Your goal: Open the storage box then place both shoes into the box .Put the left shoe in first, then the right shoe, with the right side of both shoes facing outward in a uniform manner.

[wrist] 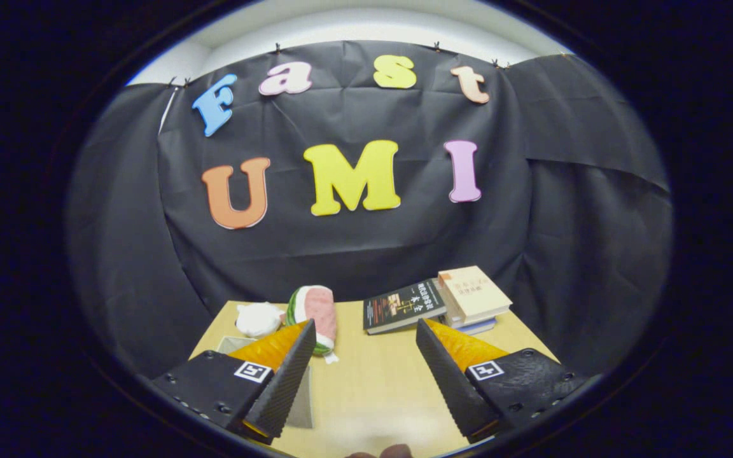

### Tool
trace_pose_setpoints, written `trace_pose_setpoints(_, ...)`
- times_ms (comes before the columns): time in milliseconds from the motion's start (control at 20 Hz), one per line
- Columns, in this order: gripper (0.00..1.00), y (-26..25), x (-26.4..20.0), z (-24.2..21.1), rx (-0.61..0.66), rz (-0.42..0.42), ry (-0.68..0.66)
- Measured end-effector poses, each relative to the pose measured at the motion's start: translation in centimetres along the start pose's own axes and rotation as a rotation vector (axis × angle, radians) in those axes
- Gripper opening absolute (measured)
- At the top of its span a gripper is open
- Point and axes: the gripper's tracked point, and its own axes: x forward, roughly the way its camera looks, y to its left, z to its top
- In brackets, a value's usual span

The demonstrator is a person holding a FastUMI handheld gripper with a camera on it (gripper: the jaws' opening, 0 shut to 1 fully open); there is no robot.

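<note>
- Pale wooden tabletop (373, 388) in a black-draped booth lies under your tongs (363, 326); their 2 fingers stand wide apart with nothing between them but bare table.
- Right behind your left finger sits a pale, thin-walled container (301, 402), which I take for the storage box. The finger hides most of it, so I can't tell whether its lid is on or off.
- Just ahead of the left fingertip lies a watermelon-patterned slipper (317, 313), pink with a green edge, probably 1 of the 2 shoes. Which foot it fits can't be told from this angle.
- Beside that, further left, sits a white bundled item (258, 318); it may be the other shoe, but its shape is too unclear to say.
- Expect the slipper to be light, soft and squashy: pinch it across the firmer sole edge or heel, not the loose upper, so it doesn't fold and turn.
- The box looks light too; its lid may drag the whole box along, so lift at an edge.
- Beyond the right finger rests a stack of books (462, 299), well apart from the shoes.
</note>
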Motion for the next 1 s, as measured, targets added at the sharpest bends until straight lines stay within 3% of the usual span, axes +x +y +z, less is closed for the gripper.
trace_pose_setpoints(450,0.96,-3.6,-4.9,4.2,0.016,0.054,-0.206)
trace_pose_setpoints(1000,0.96,-3.8,-3.9,5.1,0.015,0.087,-0.238)
